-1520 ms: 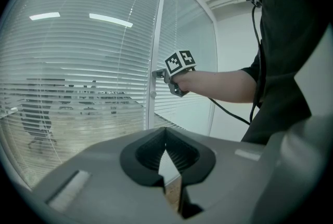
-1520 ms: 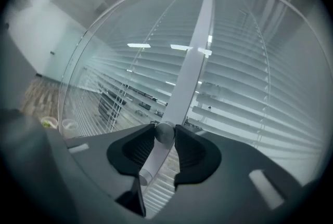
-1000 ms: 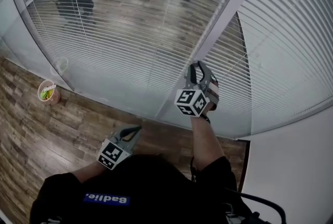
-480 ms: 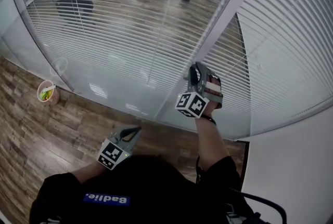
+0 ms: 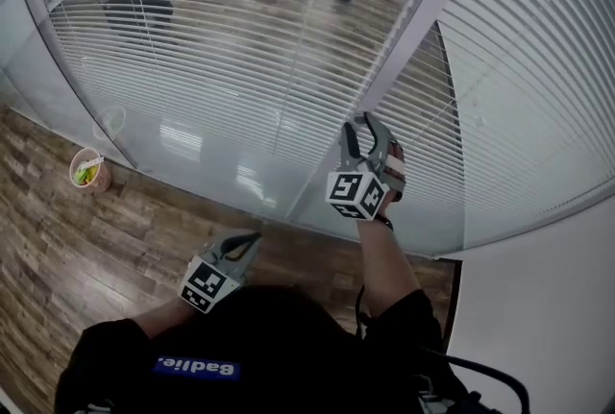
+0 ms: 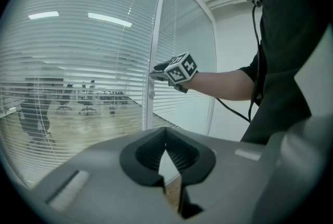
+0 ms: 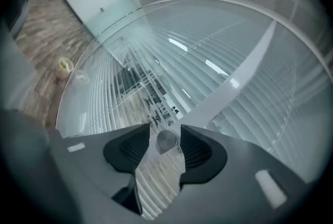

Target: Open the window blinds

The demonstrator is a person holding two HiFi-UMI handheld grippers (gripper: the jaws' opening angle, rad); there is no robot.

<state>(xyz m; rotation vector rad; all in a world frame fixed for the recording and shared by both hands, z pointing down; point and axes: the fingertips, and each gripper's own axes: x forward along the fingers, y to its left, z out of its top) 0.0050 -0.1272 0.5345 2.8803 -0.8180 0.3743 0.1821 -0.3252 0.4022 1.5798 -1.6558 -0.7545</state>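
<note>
Right tool [image 5: 362, 126] has just opened its jaws off the knob [image 7: 166, 141], which sits loose between them beside the blinds [image 5: 221, 47]. Left tool [image 5: 250, 240] stays closed, empty. A careless regrip could slip off the knob.

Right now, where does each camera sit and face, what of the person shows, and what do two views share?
Head view: on the head, looking steeply down at blinds and floor; shows torso, right forearm, left tongs, right tongs.
Left gripper view: on left tongs, facing the blinds; shows right forearm, torso.
Right gripper view: on right tongs, facing a knob between jaws that have just been opening; no body.
Shared: head and left gripper views both show the right tongs.
</note>
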